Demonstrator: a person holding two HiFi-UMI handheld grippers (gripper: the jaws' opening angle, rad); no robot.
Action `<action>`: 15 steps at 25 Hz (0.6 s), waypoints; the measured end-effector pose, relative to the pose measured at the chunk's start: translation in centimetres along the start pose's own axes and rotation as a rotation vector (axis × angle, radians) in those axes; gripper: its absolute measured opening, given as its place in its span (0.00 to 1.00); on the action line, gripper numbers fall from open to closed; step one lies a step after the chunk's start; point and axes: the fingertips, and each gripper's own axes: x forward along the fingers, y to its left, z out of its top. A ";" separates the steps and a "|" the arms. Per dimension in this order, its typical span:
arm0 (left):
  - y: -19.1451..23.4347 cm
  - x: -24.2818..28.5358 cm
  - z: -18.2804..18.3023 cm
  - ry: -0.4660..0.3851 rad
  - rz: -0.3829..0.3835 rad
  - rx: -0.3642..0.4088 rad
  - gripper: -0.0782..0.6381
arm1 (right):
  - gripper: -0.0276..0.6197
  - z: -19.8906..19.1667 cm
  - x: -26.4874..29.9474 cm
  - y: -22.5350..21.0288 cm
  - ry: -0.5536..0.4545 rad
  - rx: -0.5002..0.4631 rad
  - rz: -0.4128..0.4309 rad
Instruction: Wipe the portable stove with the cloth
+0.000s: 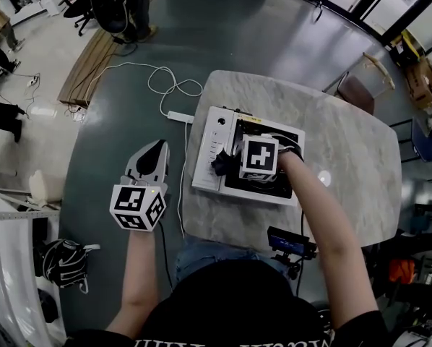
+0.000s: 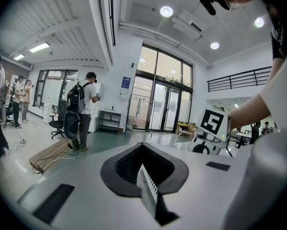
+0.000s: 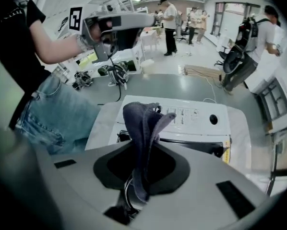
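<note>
A white portable stove (image 1: 214, 139) with a black top sits on the round marble table (image 1: 346, 136). My right gripper (image 1: 234, 163) hovers over the stove's left half, shut on a dark blue-grey cloth (image 1: 222, 165). In the right gripper view the cloth (image 3: 142, 123) stands up out of my right gripper (image 3: 138, 171), just above the stove's control panel (image 3: 191, 116). My left gripper (image 1: 157, 150) is held off the table's left side, over the floor, shut and holding nothing; in its own view the left gripper (image 2: 146, 178) points at the room, level.
A white cable and power strip (image 1: 178, 116) run over the floor to the table's left edge. A wooden pallet (image 1: 93, 63) and an office chair (image 1: 108, 9) lie farther back. A small black device (image 1: 288, 243) sits at the table's near edge. People stand around the room.
</note>
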 end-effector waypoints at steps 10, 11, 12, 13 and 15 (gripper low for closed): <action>-0.3 0.4 0.1 -0.003 -0.013 0.003 0.13 | 0.16 -1.0 -4.8 0.2 -0.389 0.651 -0.195; -0.5 0.5 0.2 -0.003 -0.019 0.005 0.12 | 0.16 -1.4 -5.0 0.3 -0.425 0.721 -0.205; -0.8 0.6 0.2 -0.002 -0.024 0.007 0.12 | 0.16 -1.7 -5.3 0.4 -0.467 0.795 -0.210; -1.0 0.7 0.2 0.000 -0.030 0.009 0.13 | 0.16 -2.0 -5.5 0.5 -0.516 0.877 -0.212; -1.4 0.8 -0.1 0.008 -0.040 0.011 0.13 | 0.16 -2.5 -6.2 0.6 -0.637 1.067 -0.212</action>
